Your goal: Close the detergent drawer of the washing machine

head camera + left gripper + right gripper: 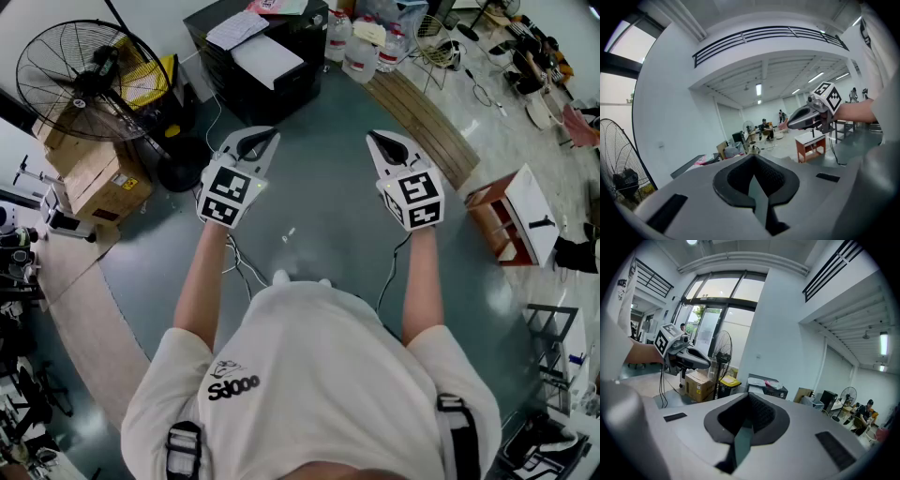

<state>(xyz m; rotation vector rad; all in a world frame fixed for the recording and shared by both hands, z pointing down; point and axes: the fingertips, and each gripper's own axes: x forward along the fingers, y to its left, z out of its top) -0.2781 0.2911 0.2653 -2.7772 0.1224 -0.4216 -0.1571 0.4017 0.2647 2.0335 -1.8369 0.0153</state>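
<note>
No washing machine or detergent drawer shows in any view. In the head view I hold both grippers out in front of me, side by side over a green floor. My left gripper [266,137] is shut with nothing between its jaws, and my right gripper [376,141] is shut and empty too. The left gripper view looks along its own closed jaws [754,176] into an open hall, with the right gripper [806,116] off to the right. In the right gripper view the closed jaws [746,417] face a white wall, and the left gripper [686,357] hangs at the left.
A standing fan [89,80] and cardboard boxes [94,178] stand at the left. A black cabinet [262,66] with papers lies ahead, water bottles [361,47] beside it. A wooden strip [422,122] and a small orange-and-white table [511,216] are at the right. People [764,127] sit far off.
</note>
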